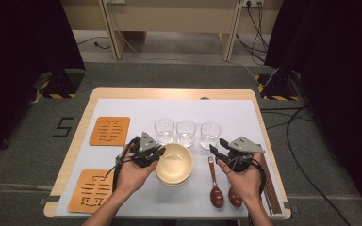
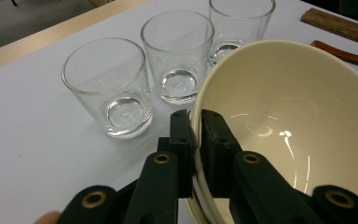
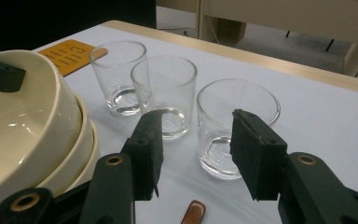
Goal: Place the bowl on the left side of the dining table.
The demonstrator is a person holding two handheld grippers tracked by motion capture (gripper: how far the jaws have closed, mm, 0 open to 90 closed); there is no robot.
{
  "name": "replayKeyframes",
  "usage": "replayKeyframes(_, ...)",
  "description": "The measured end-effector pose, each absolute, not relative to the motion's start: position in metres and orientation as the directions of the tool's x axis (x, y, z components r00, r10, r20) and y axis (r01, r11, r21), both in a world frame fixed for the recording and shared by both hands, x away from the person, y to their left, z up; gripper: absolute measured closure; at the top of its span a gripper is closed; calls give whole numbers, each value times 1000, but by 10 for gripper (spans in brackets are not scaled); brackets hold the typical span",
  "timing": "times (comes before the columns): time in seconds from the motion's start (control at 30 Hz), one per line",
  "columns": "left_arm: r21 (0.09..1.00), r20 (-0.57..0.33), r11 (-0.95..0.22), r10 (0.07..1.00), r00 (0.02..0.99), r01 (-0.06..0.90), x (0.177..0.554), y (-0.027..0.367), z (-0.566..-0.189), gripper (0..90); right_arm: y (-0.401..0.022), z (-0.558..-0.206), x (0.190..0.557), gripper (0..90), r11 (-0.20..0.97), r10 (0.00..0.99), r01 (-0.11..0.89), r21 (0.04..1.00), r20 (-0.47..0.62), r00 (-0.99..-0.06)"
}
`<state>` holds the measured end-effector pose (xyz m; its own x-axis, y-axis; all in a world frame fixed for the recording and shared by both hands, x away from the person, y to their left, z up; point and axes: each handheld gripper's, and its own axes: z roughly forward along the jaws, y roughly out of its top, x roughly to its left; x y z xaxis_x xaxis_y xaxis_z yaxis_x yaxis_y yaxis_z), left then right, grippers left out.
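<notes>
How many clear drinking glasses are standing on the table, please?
3, in a row behind the stacked bowls: left glass nearest the upper orange mat, middle glass behind the bowls, right glass ahead of the right gripper. None seems hidden.

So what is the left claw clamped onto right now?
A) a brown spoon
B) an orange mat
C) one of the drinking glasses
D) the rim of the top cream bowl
D: in the left gripper view, the left claw has one jaw inside and one outside the rim of the top cream bowl, pinching it.
</notes>
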<state>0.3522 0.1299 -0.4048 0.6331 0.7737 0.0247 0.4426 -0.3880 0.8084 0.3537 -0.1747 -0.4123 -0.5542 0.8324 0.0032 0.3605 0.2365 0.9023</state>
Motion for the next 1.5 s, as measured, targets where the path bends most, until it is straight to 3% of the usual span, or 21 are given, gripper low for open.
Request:
replayKeyframes(0.3, 812, 5, -378, 767, 641, 445, 354, 132, -406, 828, -175, -413, 354, 543, 234, 833, 367, 900, 9, -553)
replayKeyframes(0.9, 881, 50, -344, 752, 657, 326, 339, 141, -388, 829, -176, -412, 354, 542, 228, 835, 361, 904, 9, -551)
replayKeyframes(1.5, 903, 62, -310, 779, 624, 297, 338, 158, -374, 829, -176, -412, 354, 540, 232, 835, 363, 902, 7, -550)
